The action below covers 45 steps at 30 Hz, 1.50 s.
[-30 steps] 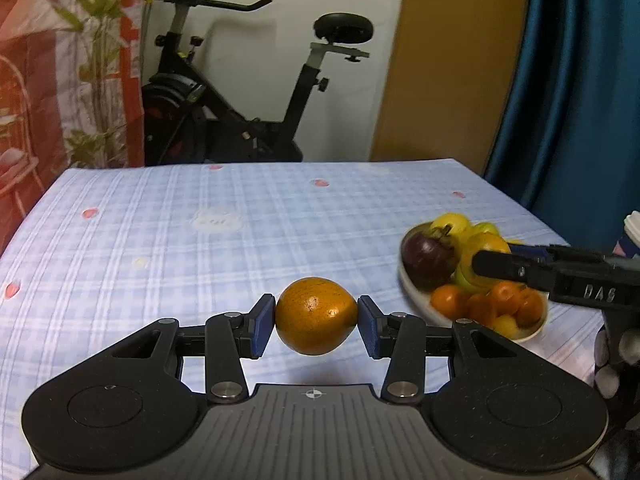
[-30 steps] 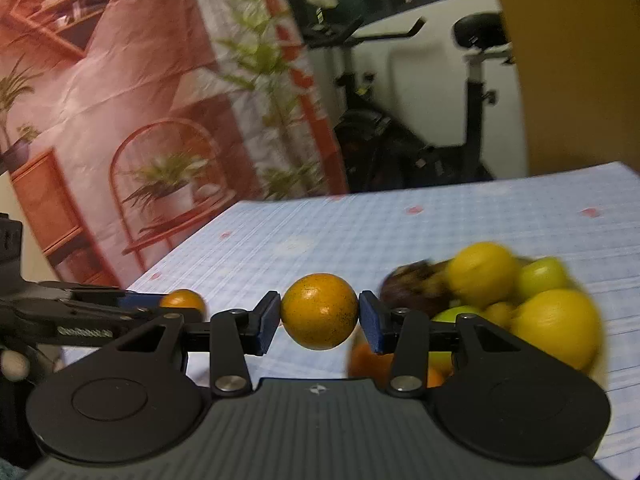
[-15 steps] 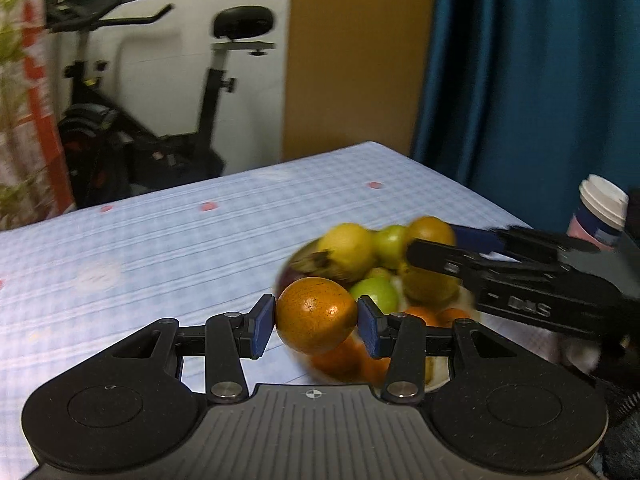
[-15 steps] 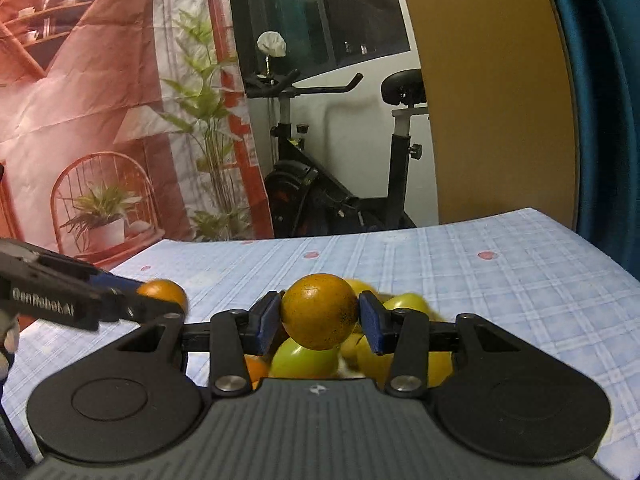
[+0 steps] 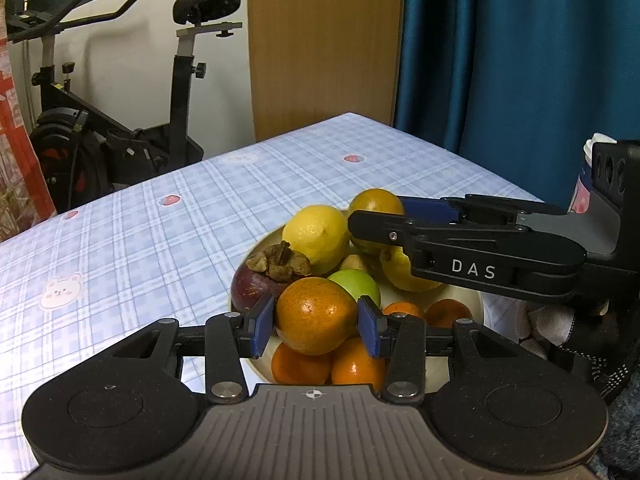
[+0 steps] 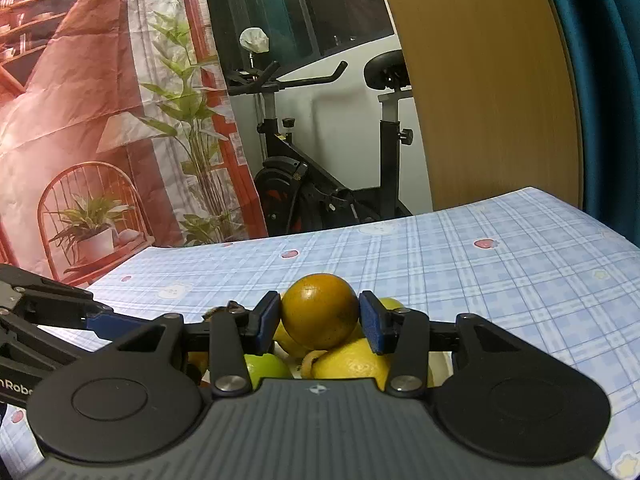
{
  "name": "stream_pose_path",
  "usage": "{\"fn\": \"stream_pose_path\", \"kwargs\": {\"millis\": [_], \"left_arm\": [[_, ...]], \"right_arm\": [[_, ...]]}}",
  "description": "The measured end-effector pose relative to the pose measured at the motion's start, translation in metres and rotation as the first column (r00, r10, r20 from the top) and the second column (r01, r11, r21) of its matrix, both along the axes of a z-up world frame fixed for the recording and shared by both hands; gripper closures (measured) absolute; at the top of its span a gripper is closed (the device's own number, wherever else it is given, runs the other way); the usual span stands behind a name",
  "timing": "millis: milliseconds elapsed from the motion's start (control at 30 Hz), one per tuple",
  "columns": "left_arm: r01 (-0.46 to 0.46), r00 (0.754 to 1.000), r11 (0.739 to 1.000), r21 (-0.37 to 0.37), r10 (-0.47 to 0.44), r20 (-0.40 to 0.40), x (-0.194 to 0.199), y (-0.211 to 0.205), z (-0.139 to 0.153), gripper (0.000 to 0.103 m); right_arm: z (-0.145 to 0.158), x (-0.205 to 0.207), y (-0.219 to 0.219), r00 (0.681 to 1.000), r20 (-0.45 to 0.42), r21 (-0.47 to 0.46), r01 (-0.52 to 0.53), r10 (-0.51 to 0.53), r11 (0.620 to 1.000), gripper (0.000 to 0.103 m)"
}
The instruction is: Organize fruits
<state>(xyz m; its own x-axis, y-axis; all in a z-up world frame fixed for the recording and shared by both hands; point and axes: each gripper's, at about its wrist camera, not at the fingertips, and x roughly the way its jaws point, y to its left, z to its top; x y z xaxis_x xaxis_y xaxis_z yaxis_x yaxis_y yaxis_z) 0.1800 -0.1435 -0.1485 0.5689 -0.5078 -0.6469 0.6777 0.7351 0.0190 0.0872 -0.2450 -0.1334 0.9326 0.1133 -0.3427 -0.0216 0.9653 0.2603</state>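
My left gripper [image 5: 316, 325] is shut on an orange fruit [image 5: 316, 314] and holds it just over the near side of a white fruit bowl [image 5: 466, 300]. The bowl is piled with a lemon [image 5: 316, 232], a dark mangosteen [image 5: 260, 280], a green fruit [image 5: 356, 286] and small oranges [image 5: 356, 364]. My right gripper [image 6: 319, 322] is shut on a second orange fruit [image 6: 320, 312] above the same pile, with lemons [image 6: 352, 362] and a green fruit [image 6: 266, 366] under it. In the left wrist view the right gripper [image 5: 384, 210] reaches in from the right, over the far side of the bowl.
The table wears a blue checked cloth [image 5: 132, 248]. A paper cup [image 5: 584, 184] stands at the right behind the right gripper's body. An exercise bike [image 6: 320, 184], a wooden panel and a blue curtain [image 5: 520, 60] lie beyond the far edge. The left gripper's arm [image 6: 48, 320] shows at left.
Both grippers have carried their oranges over to the bowl. The left one swung right from the open cloth and rolled; the right one moved in above the pile. Both grips are unchanged.
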Motion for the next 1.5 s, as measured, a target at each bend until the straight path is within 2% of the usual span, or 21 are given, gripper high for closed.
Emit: {"fn": "stream_pose_path", "kwargs": {"millis": [533, 600, 667, 700, 900, 1000, 1067, 1167, 1233, 1267, 1367, 1500], "left_arm": [[-0.007, 1.0, 1.0, 0.006, 0.007, 0.016, 0.002, 0.0, 0.001, 0.055], [-0.019, 1.0, 1.0, 0.003, 0.019, 0.019, 0.002, 0.0, 0.002, 0.053], [-0.022, 0.999, 1.0, -0.013, 0.022, 0.026, 0.001, 0.002, 0.003, 0.043], [-0.023, 0.999, 1.0, -0.02, 0.024, 0.033, 0.0, 0.003, 0.004, 0.041], [-0.048, 0.998, 0.998, -0.041, 0.049, 0.028, 0.002, 0.006, 0.007, 0.036], [-0.085, 0.996, 0.993, -0.086, 0.086, 0.015, 0.001, 0.014, 0.01, 0.025], [-0.112, 0.993, 0.987, -0.114, 0.115, 0.016, -0.001, 0.021, 0.013, 0.018], [-0.149, 0.989, 0.974, -0.172, 0.151, -0.002, -0.002, 0.039, 0.018, 0.011], [-0.172, 0.985, 0.964, -0.205, 0.171, -0.023, -0.002, 0.048, 0.021, 0.009], [-0.188, 0.982, 0.959, -0.214, 0.187, -0.025, -0.003, 0.053, 0.023, 0.009], [-0.245, 0.969, 0.945, -0.218, 0.248, -0.013, -0.006, 0.066, 0.028, 0.009], [-0.309, 0.948, 0.925, -0.223, 0.318, 0.005, -0.013, 0.082, 0.039, 0.009]], "right_arm": [[0.001, -0.007, 0.003, 1.0, 0.026, -0.001, -0.013, 0.013, 1.0, 0.055], [0.001, -0.008, 0.003, 0.999, 0.03, -0.002, -0.01, 0.01, 1.0, 0.055], [0.001, -0.009, 0.002, 0.999, 0.034, -0.001, -0.005, 0.005, 1.0, 0.055], [0.001, -0.01, 0.002, 0.999, 0.036, 0.002, -0.003, 0.003, 1.0, 0.054], [0.001, -0.014, 0.002, 0.999, 0.045, 0.0, 0.016, -0.016, 1.0, 0.041], [0.002, -0.016, 0.001, 0.997, 0.058, -0.009, 0.044, -0.043, 0.999, 0.029], [0.003, -0.019, 0.002, 0.996, 0.071, -0.01, 0.051, -0.05, 0.999, 0.017], [0.003, -0.02, 0.001, 0.996, 0.078, 0.001, 0.051, -0.051, 0.999, 0.009], [0.004, -0.022, 0.001, 0.994, 0.097, 0.01, 0.045, -0.046, 0.999, 0.007], [0.004, -0.024, 0.002, 0.993, 0.107, 0.013, 0.046, -0.048, 0.999, 0.003], [0.006, -0.029, 0.002, 0.989, 0.133, 0.028, 0.055, -0.058, 0.998, 0.0], [0.012, -0.03, 0.003, 0.991, 0.093, 0.039, 0.094, -0.097, 0.995, 0.0]]}}
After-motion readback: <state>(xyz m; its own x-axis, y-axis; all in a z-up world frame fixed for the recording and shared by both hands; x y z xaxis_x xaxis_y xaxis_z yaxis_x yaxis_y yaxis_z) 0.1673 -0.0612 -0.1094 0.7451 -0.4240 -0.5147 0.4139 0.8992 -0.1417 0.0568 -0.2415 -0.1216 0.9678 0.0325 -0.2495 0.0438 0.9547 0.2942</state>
